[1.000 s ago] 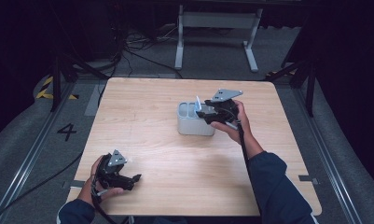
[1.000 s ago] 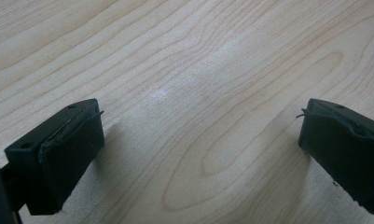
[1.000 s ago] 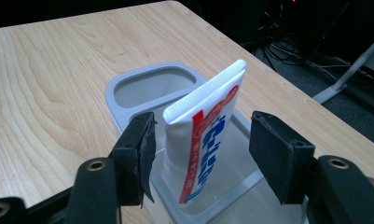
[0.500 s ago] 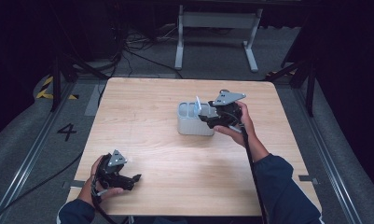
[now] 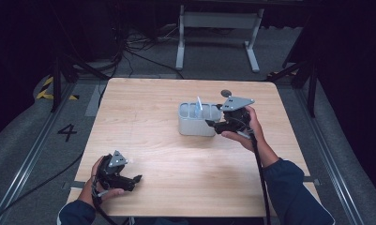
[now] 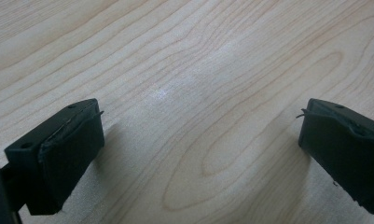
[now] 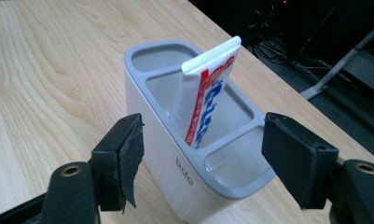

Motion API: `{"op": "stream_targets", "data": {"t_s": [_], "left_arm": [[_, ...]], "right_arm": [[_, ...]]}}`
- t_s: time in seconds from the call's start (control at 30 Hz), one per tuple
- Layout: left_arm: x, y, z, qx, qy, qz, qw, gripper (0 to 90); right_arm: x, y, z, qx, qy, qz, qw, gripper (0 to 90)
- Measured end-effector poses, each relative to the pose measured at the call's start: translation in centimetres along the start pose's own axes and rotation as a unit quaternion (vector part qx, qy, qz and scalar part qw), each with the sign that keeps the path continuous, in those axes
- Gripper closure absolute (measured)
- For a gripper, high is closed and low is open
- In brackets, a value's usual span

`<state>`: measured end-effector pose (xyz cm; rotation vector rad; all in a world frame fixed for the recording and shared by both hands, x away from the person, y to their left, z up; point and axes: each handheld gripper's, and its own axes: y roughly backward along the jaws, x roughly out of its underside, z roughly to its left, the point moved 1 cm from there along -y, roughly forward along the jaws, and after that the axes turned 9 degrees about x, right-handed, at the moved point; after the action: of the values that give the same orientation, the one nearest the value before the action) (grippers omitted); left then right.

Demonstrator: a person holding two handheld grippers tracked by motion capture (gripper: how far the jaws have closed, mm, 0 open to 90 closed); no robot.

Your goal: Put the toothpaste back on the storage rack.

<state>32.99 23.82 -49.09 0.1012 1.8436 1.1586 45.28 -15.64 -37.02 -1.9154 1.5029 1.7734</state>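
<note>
The right gripper is sitting just beside the right end of the grey holder, with its jaws spread and nothing pinched. In the high view, the person's right hand is wrapping around it from behind, and the blue sleeve is coming in from the bottom right corner of the table. The forearm is slanting up toward the middle of the table. The holder is standing a little right of the middle, closer to the far edge. A toothpaste tube is sticking up out of it. The left gripper is resting near the bottom left corner of the table, and the left hand is holding it low, pointing toward the right.

In the left gripper view, the two black jaws are standing wide apart over bare wood, with nothing between them.

In the right gripper view, the jaws have just been opening. They are standing on both sides of the holder's near end without pressing it. The toothpaste tube is leaning in the middle compartment, flat end up. The compartments at both ends are looking empty.
</note>
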Motion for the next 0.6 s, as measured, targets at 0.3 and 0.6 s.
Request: {"op": "stream_targets", "data": {"t_s": [0.3, 0.6], "left_arm": [[0.0, 0.0, 0.0, 0.0, 0.0, 0.0, 1.0, 0.5], [0.0, 0.0, 0.0, 0.0, 0.0, 0.0, 1.0, 0.5]], "right_arm": [[0.7, 1.1, -0.1, 0.007, 0.009, 0.002, 0.9999, 30.7], [2.2, 2.5, -0.5, 0.018, 0.012, 0.006, 0.9997, 31.0]]}}
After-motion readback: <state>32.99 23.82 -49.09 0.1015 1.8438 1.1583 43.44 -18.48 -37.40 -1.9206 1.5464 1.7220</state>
